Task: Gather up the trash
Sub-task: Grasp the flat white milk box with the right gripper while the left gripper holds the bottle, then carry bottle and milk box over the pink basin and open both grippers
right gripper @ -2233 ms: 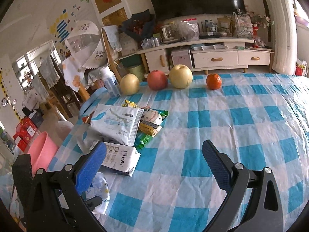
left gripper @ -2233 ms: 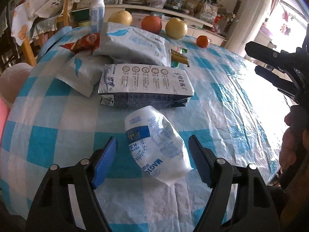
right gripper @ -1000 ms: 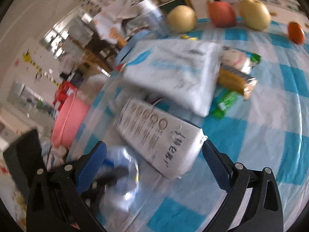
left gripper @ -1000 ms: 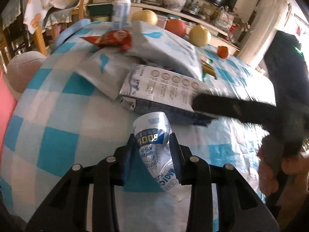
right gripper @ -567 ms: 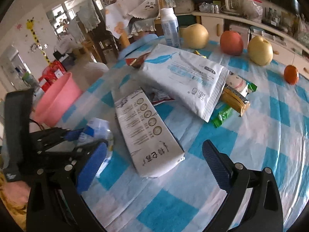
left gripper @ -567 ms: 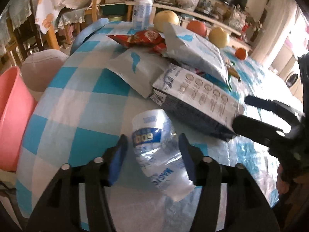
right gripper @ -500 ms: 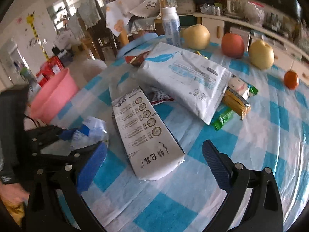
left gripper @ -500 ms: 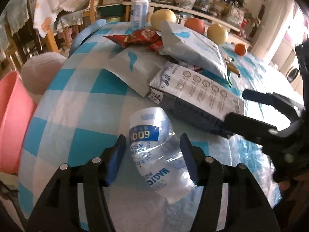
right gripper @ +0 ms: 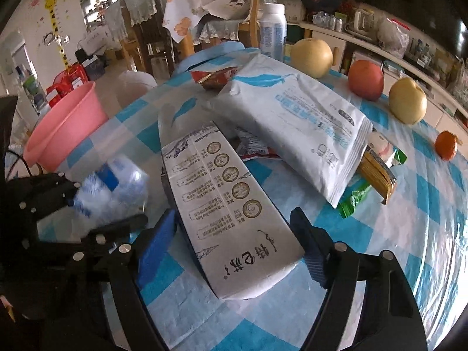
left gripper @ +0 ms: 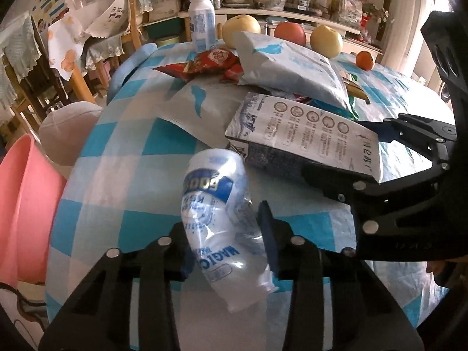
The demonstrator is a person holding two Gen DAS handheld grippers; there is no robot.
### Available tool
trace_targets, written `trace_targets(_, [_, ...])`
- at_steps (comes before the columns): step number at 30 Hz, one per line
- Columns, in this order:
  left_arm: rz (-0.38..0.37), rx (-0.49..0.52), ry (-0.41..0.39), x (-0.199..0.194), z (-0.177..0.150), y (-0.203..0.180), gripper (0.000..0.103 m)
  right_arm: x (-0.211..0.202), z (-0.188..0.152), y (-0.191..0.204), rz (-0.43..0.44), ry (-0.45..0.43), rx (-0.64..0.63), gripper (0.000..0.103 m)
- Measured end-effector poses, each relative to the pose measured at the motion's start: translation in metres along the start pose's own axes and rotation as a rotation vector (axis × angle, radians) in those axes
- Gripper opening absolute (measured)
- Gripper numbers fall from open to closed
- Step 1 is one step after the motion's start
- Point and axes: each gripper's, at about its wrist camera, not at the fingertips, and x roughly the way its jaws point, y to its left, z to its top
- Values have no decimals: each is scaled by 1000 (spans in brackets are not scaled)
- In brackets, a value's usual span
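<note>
Left tongs closing, pinching crumpled bottle, right tongs closing around carton

Crumpled clear bottle on tablecloth; flattened milk carton beside.

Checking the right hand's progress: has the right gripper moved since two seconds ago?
Yes. The right gripper came in from open tablecloth toward the trash pile; its jaws are closing around the milk carton.
</note>
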Motion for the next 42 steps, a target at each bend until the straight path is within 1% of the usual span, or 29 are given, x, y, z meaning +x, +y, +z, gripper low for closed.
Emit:
trace_targets(3, [-11, 2, -2, 0, 0, 2, 37, 1, 0, 0, 6, 0, 4, 79])
trace_targets(8, [-39, -39, -1, 0, 1, 13, 33, 3, -1, 2, 1, 1, -15, 77])
trace_targets(12, [-80, -69, -3, -2, 2, 20, 28, 2, -1, 2, 10, -2, -7, 75])
trace_targets(16, [-120, -102, -3, -3, 3, 27, 25, 0, -1, 7, -8, -9, -10, 72])
trace_targets(18, [-129, -113, -4, -4, 3, 30, 25, -3, -2, 10, -13, -15, -10, 71])
trace_targets(22, [-164, -144, -18, -8, 3, 38, 24, -16, -2, 18, -38, -55, -24, 67])
trace_targets(28, [-190, -170, -39, -14, 3, 48, 24, -33, -4, 27, -85, -105, -43, 66])
trace_targets(33, [-199, -190, -78, -25, 5, 59, 24, -48, -2, 37, -107, -157, -65, 63])
trace_targets(39, [-201, -222, -132, -41, 5, 76, 24, -56, 0, 61, -146, -191, -124, 63])
trace_targets(42, [-193, -240, -162, -49, 5, 86, 24, -63, 4, 73, -164, -226, -147, 62])
